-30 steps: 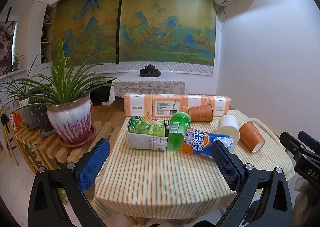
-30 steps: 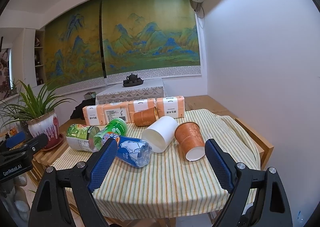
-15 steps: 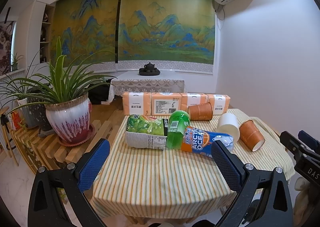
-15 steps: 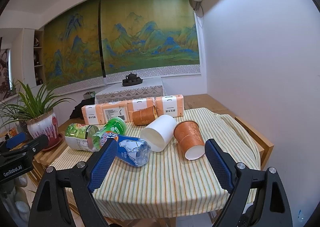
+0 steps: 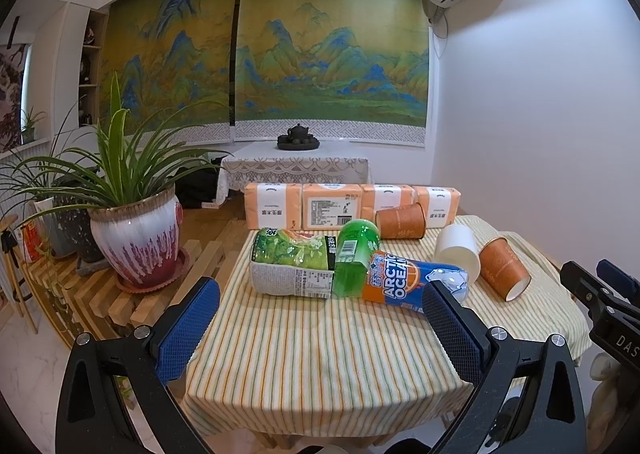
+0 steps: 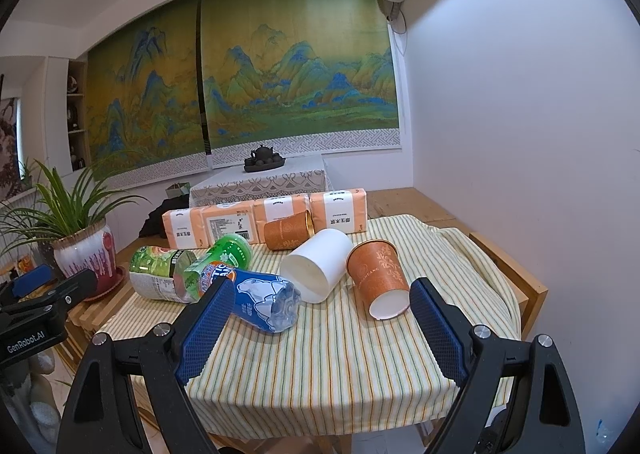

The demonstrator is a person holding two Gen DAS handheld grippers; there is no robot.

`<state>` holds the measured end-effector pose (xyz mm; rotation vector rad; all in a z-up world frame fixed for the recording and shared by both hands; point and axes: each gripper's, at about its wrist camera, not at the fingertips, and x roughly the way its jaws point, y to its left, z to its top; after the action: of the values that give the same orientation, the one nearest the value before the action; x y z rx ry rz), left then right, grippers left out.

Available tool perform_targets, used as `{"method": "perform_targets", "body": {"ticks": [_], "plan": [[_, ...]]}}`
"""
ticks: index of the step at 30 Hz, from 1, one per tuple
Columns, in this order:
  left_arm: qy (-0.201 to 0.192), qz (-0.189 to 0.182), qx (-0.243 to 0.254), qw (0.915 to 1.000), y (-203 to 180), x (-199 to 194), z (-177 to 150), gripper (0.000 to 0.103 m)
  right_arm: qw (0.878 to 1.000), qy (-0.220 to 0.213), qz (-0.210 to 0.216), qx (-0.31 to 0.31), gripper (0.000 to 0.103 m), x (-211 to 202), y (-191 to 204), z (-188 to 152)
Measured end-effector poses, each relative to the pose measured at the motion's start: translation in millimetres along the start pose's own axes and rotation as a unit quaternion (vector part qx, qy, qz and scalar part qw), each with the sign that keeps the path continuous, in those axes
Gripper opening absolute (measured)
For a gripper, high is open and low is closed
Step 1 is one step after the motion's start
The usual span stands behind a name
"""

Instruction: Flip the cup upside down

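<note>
Three paper cups lie on their sides on the striped tablecloth. An orange cup (image 6: pixel 378 278) lies at the right with its mouth toward me; it also shows in the left wrist view (image 5: pixel 503 268). A white cup (image 6: pixel 318 268) (image 5: pixel 458 252) lies beside it. A second orange cup (image 6: pixel 288 234) (image 5: pixel 400 221) lies further back against the tissue packs. My right gripper (image 6: pixel 320 330) is open and empty, in front of the white and orange cups. My left gripper (image 5: pixel 320 328) is open and empty over the table's near left part.
Plastic bottles lie on the table: a blue-orange one (image 5: pixel 404 280), a green one (image 5: pixel 354 258) and a green-labelled one (image 5: pixel 292 268). Orange tissue packs (image 5: pixel 344 205) line the far edge. A potted plant (image 5: pixel 134 234) stands on a slatted bench at left. A wall is at right.
Both grippers have drifted slightly toward the table. Nothing on the table has moved, and both stay open.
</note>
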<state>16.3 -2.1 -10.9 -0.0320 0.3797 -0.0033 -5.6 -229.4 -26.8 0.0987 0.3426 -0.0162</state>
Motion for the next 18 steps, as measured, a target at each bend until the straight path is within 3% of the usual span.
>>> {"method": "perform_targets", "body": {"ticks": [10, 18], "plan": [[0.013, -0.001, 0.024, 0.9996, 2.0, 15.0, 0.0, 0.102, 1.000, 0.007, 0.002, -0.001, 0.087, 2.9, 0.3, -2.2], [0.040, 0.003, 0.008, 0.9992, 21.2, 38.5, 3.4, 0.102, 1.000, 0.025, 0.014, -0.012, 0.087, 15.1, 7.2, -1.4]]}}
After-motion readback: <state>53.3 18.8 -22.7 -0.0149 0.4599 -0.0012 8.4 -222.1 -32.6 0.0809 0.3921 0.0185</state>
